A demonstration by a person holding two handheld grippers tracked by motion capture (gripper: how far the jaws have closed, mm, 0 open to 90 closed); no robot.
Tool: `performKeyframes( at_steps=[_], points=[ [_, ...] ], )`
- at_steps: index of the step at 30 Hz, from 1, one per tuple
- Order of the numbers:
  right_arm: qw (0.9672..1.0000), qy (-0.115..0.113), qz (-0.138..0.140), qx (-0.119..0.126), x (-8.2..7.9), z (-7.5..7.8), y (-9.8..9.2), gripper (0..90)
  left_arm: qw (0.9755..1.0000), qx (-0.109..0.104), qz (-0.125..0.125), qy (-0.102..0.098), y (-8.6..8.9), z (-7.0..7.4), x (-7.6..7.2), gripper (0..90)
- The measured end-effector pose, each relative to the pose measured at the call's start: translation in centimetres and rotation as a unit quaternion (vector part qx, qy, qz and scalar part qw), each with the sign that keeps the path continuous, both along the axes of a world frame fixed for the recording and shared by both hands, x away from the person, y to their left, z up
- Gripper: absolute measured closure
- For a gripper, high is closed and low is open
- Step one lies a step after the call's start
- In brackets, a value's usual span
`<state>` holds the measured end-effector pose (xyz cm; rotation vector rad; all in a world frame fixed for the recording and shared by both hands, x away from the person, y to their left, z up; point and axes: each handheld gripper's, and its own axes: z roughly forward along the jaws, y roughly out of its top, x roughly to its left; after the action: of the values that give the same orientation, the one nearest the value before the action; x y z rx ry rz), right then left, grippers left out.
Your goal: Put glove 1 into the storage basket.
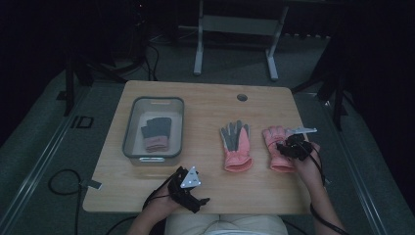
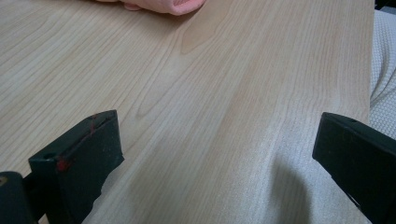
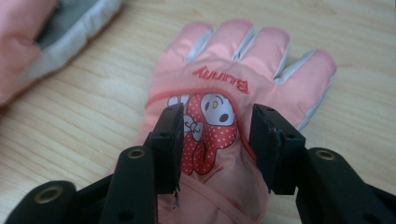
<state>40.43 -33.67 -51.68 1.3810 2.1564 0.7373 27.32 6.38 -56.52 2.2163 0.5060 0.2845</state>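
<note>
A pink glove (image 1: pixel 274 138) with a cartoon print (image 3: pixel 243 56) lies back-up at the table's right. My right gripper (image 1: pixel 289 147) (image 3: pixel 217 122) hovers over its printed back, jaws partly apart on either side of the picture, pads not pressing the fabric. A second pink glove (image 1: pixel 237 147) lies palm-up with its grey palm showing, just left of the first; part of it appears in the right gripper view (image 3: pixel 28 42). My left gripper (image 1: pixel 193 193) (image 2: pixel 217 140) rests near the table's front edge, open wide over bare wood. A pink cuff (image 2: pixel 163 4) peeks in at the top of the left gripper view.
A clear plastic bin (image 1: pixel 128 132) stands on the left half of the wooden table (image 1: pixel 205 103), holding a grey and pink glove (image 1: pixel 156 133). A round cable hole (image 1: pixel 242 97) sits near the far edge. Beyond the table stand a white frame's legs (image 1: pixel 198 54).
</note>
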Motion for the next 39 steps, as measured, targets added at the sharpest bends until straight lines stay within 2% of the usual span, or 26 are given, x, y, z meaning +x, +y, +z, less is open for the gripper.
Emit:
performKeyframes(
  at_steps=[5, 9, 13, 15, 16, 18, 23, 26, 28, 30, 35, 39],
  points=[
    [0.9999, 0.002, -0.010, 0.008, 0.1, -0.9, -0.1, 60.7, 1.0000, 0.003, -0.002, 0.000, 0.0, 0.0, 0.0, 0.8],
    [0.9999, 0.002, -0.012, -0.001, 0.1, -1.1, 0.2, 69.8, 1.0000, -0.005, -0.002, 0.003, 0.1, 0.0, 0.0, 0.8],
    [0.9998, 0.008, -0.021, 0.001, 0.3, -1.0, 0.3, 80.4, 1.0000, 0.001, -0.005, 0.003, 0.0, -0.1, 0.0, 0.8],
    [0.9995, 0.008, -0.029, 0.007, 0.4, -0.9, 0.4, 82.2, 1.0000, 0.003, -0.005, 0.002, -0.1, -0.1, 0.0, 0.8],
    [0.9989, 0.008, -0.042, 0.021, 0.3, -0.6, 0.3, 83.0, 1.0000, 0.002, -0.005, 0.002, -0.1, -0.1, 0.0, 0.8],
    [0.9987, 0.006, -0.046, 0.022, 0.2, -0.3, 0.4, 84.1, 1.0000, 0.001, -0.007, 0.004, 0.0, -0.1, 0.0, 0.8],
    [0.9969, -0.014, -0.073, 0.026, -0.1, 1.6, 0.4, 85.2, 1.0000, 0.001, -0.007, 0.004, -0.1, -0.1, 0.0, 0.8],
    [0.9954, -0.033, -0.082, 0.036, -0.6, 3.2, 0.7, 85.1, 1.0000, 0.001, -0.006, 0.004, -0.1, -0.1, 0.0, 0.8],
    [0.9951, -0.039, -0.082, 0.039, -0.8, 3.8, 0.8, 85.0, 1.0000, 0.000, -0.006, 0.004, -0.1, -0.1, 0.0, 0.8],
    [0.9945, -0.051, -0.078, 0.048, -1.2, 5.0, 1.3, 85.0, 1.0000, 0.001, -0.006, 0.003, -0.1, -0.1, 0.0, 0.8],
    [0.9950, -0.068, -0.060, 0.042, -1.6, 7.2, 3.0, 85.1, 1.0000, 0.008, -0.002, -0.001, -0.2, -0.1, 0.0, 0.8],
    [0.9950, -0.081, -0.047, 0.036, -1.8, 8.7, 4.9, 85.1, 1.0000, 0.005, -0.002, -0.001, -0.2, -0.1, 0.0, 0.8]
  ],
)
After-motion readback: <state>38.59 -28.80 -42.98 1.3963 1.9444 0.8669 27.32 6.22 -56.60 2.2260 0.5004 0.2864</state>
